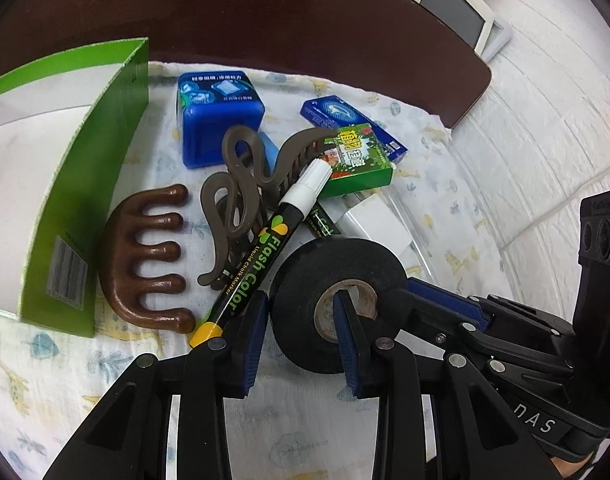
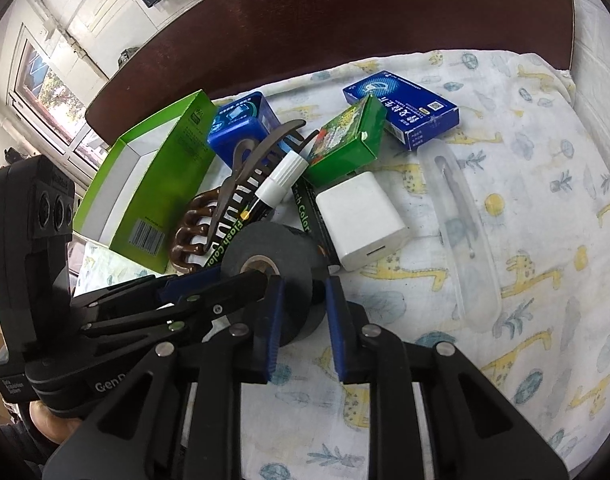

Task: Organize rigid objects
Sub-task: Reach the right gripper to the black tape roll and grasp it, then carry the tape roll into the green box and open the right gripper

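A black tape roll (image 1: 305,276) stands on edge on the printed cloth (image 1: 85,364). My left gripper (image 1: 301,304) is shut on its wall, one pad inside the cardboard core and the other on the outer face. From the right, my right gripper (image 2: 305,292) is shut across the width of the same tape roll (image 2: 273,248); its fingers (image 1: 437,292) show at the roll's right side. A black chalk marker (image 1: 265,248) with a white cap leans on the pile right behind the roll.
Behind lie a brown wooden comb (image 1: 145,264), a taupe hair claw (image 1: 241,184), a blue tin (image 1: 217,120), a small green box (image 1: 357,164) and a flat blue box (image 2: 405,112). An open green carton (image 1: 85,200) stands left. A white charger (image 2: 361,220) and a clear pen case (image 2: 461,240) lie right.
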Action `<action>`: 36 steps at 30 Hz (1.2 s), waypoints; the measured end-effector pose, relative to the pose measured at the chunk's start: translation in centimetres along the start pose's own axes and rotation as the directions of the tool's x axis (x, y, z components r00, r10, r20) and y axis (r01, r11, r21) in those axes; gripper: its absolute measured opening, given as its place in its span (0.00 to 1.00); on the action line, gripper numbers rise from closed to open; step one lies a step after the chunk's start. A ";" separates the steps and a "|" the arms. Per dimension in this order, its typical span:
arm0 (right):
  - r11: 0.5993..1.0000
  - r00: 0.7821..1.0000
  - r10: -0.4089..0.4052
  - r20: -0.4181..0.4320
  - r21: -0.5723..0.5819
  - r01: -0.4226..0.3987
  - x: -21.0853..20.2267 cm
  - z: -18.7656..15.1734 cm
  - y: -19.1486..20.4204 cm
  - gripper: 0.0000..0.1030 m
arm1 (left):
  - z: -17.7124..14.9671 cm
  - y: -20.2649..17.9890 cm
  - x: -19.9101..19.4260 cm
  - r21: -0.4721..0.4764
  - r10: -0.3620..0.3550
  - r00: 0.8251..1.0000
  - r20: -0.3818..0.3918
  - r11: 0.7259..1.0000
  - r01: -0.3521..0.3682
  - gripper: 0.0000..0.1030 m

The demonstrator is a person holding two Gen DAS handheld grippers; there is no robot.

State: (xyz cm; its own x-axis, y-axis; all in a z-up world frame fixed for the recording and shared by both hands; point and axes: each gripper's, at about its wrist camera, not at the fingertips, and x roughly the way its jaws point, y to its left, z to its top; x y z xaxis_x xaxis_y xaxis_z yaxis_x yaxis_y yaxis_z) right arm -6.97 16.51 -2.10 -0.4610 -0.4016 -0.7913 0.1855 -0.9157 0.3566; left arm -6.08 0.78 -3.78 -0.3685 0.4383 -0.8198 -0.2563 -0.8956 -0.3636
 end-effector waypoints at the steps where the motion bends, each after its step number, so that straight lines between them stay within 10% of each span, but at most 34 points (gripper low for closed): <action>1: 1.000 1.000 0.001 0.008 -0.008 -0.001 -0.4 0.1 0.3 0.21 | 0.1 -0.1 -0.4 0.005 0.000 1.000 0.009 1.000 0.000 0.32; 12: 0.990 0.995 0.034 0.094 -0.137 -0.021 -2.6 2.0 5.6 0.21 | 1.2 2.0 -6.1 0.005 0.038 0.988 0.153 0.999 -0.039 0.32; 21: 0.952 0.980 0.171 0.099 -0.274 -0.138 0.1 5.7 14.7 0.21 | 3.2 9.4 -12.6 -0.069 0.181 0.944 0.275 0.983 -0.169 0.32; 30: 0.907 0.953 0.304 -0.008 -0.304 -0.292 7.1 8.1 23.3 0.22 | 4.1 19.3 -15.2 -0.177 0.339 0.902 0.267 0.938 -0.299 0.32; 36: 0.896 0.944 0.308 -0.117 -0.298 -0.329 12.1 7.8 27.4 0.21 | 3.4 25.7 -14.0 -0.276 0.354 0.915 0.195 0.915 -0.295 0.32</action>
State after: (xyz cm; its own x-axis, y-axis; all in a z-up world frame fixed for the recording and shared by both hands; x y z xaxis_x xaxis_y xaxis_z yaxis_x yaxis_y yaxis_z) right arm -14.22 -13.25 1.95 -0.2764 -0.6632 -0.6956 0.5766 -0.6934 0.4320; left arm -10.56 -28.07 -0.15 -0.6019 0.0991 -0.7924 0.1210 -0.9695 -0.2131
